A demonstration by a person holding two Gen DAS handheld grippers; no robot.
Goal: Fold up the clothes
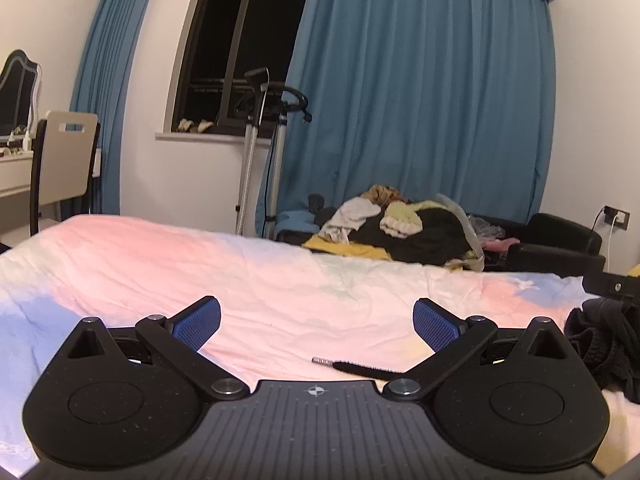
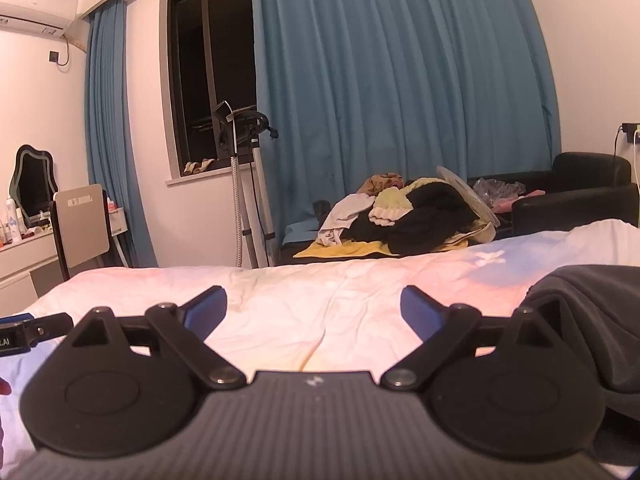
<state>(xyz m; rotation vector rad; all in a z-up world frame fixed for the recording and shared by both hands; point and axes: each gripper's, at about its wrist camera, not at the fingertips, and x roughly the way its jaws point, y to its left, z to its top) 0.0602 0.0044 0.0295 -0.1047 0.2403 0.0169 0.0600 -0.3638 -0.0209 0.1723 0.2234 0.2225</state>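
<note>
A dark garment (image 1: 608,344) lies bunched on the pastel bedsheet (image 1: 200,272) at the right of the left wrist view; its black drawstring with a metal tip (image 1: 352,365) runs across the sheet just below my left gripper (image 1: 316,324). That gripper is open and holds nothing. In the right wrist view the dark garment (image 2: 588,312) fills the lower right, beside the right finger of my right gripper (image 2: 314,312), which also stands open and empty over the bedsheet (image 2: 300,300).
Beyond the bed's far edge sits a heap of mixed clothes (image 1: 400,228) on a yellow cloth, next to a black armchair (image 2: 580,192). A garment steamer stand (image 1: 260,140), blue curtains (image 1: 420,100), a chair (image 1: 68,160) and a dressing table stand by the window.
</note>
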